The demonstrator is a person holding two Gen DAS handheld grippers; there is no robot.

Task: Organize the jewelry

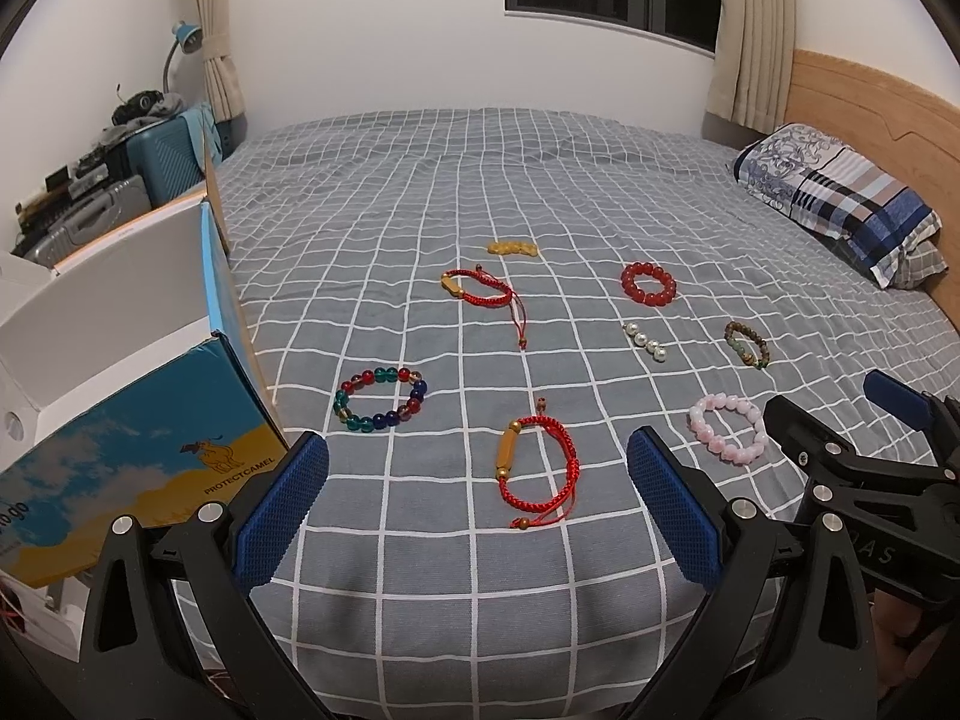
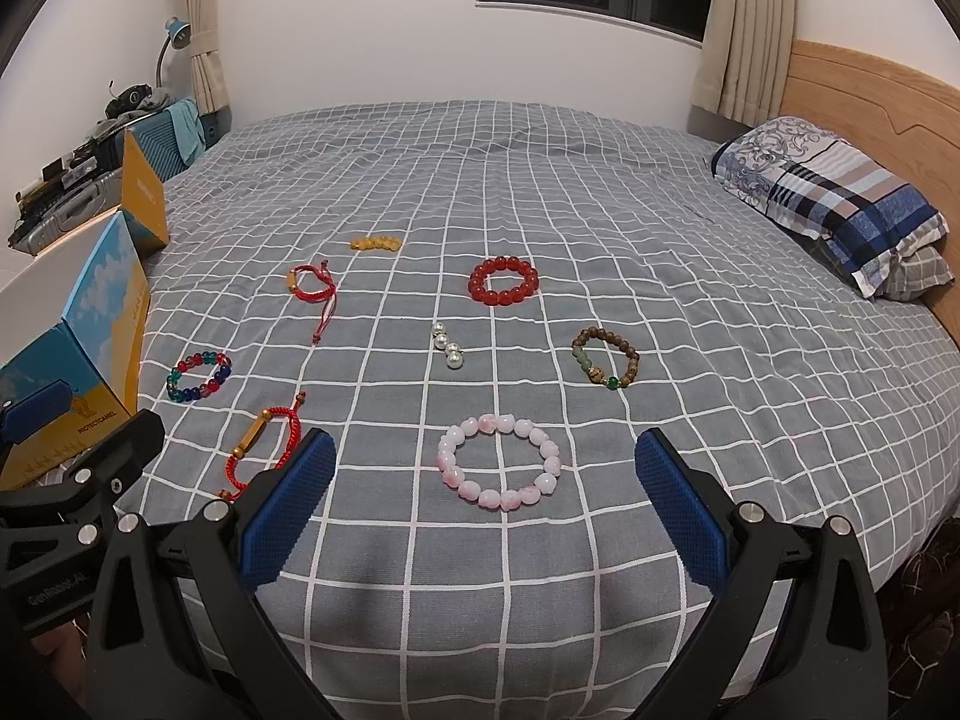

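Several bracelets lie on a grey checked bed. My left gripper (image 1: 477, 480) is open and empty, just short of a red cord bracelet (image 1: 534, 468). A multicoloured glass bead bracelet (image 1: 380, 399) lies to its left. My right gripper (image 2: 486, 480) is open and empty, just short of a pink bead bracelet (image 2: 501, 462). Farther off lie a red bead bracelet (image 2: 503, 281), a brown wooden bead bracelet (image 2: 606, 358), a pearl string (image 2: 449, 346), a second red cord bracelet (image 2: 312, 283) and a yellow bead piece (image 2: 375, 243).
An open blue and yellow cardboard box (image 1: 120, 420) stands at the bed's left edge, also in the right wrist view (image 2: 90, 360). A patterned pillow (image 2: 834, 204) lies at the far right by the wooden headboard (image 2: 870, 96). Suitcases and clutter (image 1: 120, 180) are beyond the box.
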